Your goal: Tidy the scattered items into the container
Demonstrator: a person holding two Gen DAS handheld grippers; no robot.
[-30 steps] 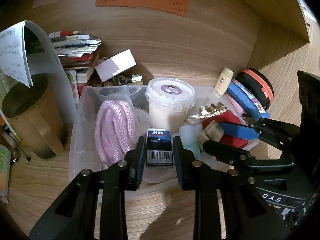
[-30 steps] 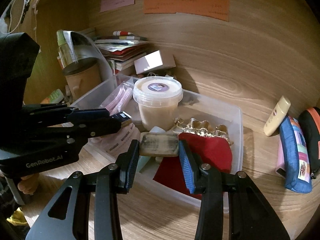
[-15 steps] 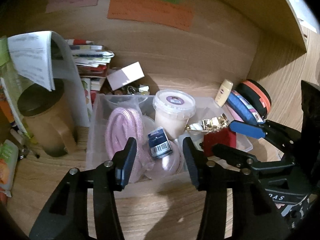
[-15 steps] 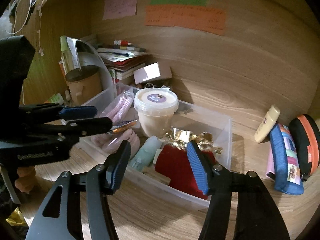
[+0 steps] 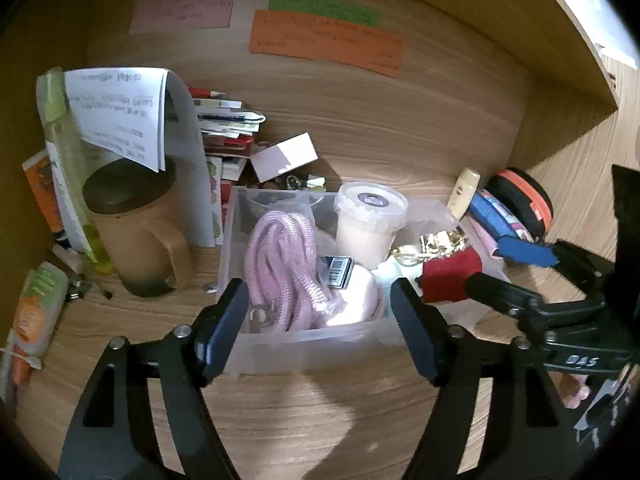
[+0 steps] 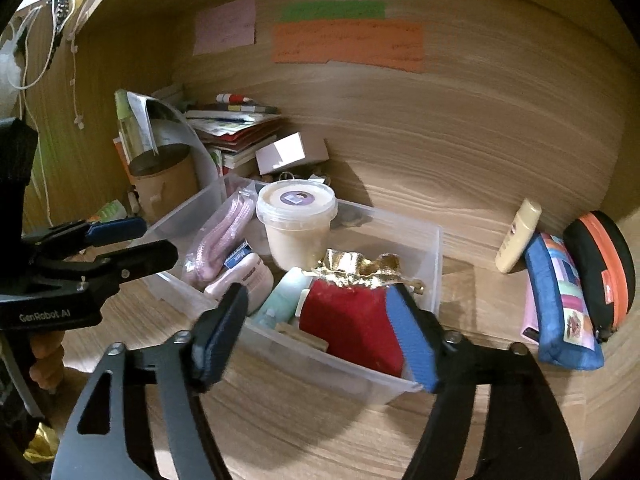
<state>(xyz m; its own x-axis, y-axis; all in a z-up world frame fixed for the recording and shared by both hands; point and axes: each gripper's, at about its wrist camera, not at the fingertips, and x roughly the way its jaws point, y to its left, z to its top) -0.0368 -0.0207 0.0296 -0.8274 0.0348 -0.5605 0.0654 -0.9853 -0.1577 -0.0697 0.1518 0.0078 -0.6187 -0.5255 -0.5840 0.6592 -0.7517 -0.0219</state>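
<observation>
A clear plastic bin sits on the wooden desk. It holds a pink rope, a lidded tub, a small blue staple box, a red pouch with gold trim and a worn eraser block. My left gripper is open and empty over the bin's near wall. My right gripper is open and empty above the bin's near side.
A brown mug with papers stands left of the bin. Stacked books and a white box lie behind. A cream tube, a blue pencil case and a black-orange case lie at the right.
Both grippers opened and pulled back. The staple box dropped from the left gripper into the bin; the eraser block dropped from the right gripper into the bin.
</observation>
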